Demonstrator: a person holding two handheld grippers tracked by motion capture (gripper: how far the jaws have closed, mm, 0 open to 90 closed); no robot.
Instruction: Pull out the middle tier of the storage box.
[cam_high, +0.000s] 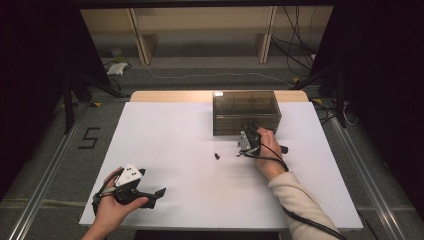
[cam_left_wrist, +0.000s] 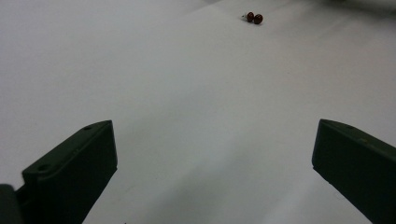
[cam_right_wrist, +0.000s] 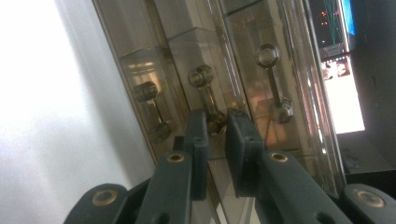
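My right gripper (cam_right_wrist: 217, 126) pinches the middle drawer's clear dumbbell handle (cam_right_wrist: 208, 95) on the smoky acrylic box (cam_high: 246, 112); my left gripper (cam_left_wrist: 215, 154) (jaws wide apart) rests over matte white table (cam_high: 165, 150).

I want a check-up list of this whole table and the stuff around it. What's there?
Surface: white table top, bare apart from the items below.
Job's things: smoky see-through drawer box at the far side; its bar handles show in the right gripper view, and the middle handle sits at the jaw tips.
Clutter: small dark red bead-like piece lying loose near the table's middle.
Grippers: right gripper turned on its side, jaws nearly together at that handle, grip not clear; left gripper resting low near the front edge, jaws wide, nothing between them.
Cables: black cable along the right sleeve; loose cables on the floor behind.
Surroundings: dark room, wooden shelving beyond.
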